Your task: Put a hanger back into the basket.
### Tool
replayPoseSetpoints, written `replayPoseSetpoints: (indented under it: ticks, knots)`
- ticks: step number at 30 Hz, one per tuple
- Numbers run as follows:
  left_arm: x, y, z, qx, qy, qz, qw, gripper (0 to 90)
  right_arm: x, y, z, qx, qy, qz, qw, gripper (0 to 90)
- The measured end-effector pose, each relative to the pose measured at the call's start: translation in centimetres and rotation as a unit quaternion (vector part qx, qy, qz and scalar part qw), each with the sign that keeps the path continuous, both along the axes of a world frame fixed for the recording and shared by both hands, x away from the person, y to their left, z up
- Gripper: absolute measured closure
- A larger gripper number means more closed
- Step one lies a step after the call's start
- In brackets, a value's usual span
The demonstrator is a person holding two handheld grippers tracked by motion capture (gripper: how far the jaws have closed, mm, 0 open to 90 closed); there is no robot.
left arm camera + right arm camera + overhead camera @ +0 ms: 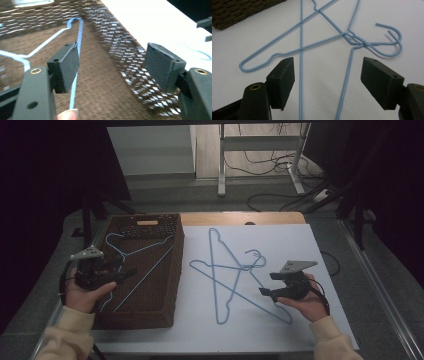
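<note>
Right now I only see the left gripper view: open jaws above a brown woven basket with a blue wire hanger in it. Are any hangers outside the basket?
Observer: Yes, two blue hangers lie crossed on the white sheet, to the right of the basket.
Operator: Where is the other gripper?
Observer: The right gripper hovers over those two, jaws open, nothing between them.
Operator: Is anything else in the basket?
Observer: The high view shows just that one basket hanger.
</note>
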State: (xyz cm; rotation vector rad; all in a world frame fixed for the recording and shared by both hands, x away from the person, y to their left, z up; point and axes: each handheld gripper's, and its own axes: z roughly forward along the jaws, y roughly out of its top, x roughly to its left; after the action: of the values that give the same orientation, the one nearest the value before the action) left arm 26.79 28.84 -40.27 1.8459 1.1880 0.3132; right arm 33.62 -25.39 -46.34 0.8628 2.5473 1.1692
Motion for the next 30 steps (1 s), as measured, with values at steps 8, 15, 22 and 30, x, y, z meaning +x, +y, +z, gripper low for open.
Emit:
replayPoseSetpoints:
  ticks: [8, 15, 22, 30]
  knots:
    - [-1.1, -3.5, 0.0, -0.006, 0.000, -0.043, 0.9990, 26.5, 0.0, -0.5, -0.2, 0.001, 0.001, -0.014, 0.9999, 26.7]
    - [-1.7, -6.3, -0.6, 0.009, -0.001, -0.060, 0.9982, 25.7, -0.5, -0.5, 0.0, 0.004, -0.001, -0.016, 0.9999, 26.5]
    - [-2.2, -7.4, -1.4, 0.012, -0.004, -0.075, 0.9971, 25.6, -1.1, 0.0, 0.3, 0.004, -0.009, -0.006, 0.9999, 26.4]
    - [-2.0, -7.6, -1.3, 0.010, -0.007, -0.079, 0.9968, 25.6, -1.1, 0.0, 0.3, -0.003, -0.014, -0.007, 0.9999, 26.4]
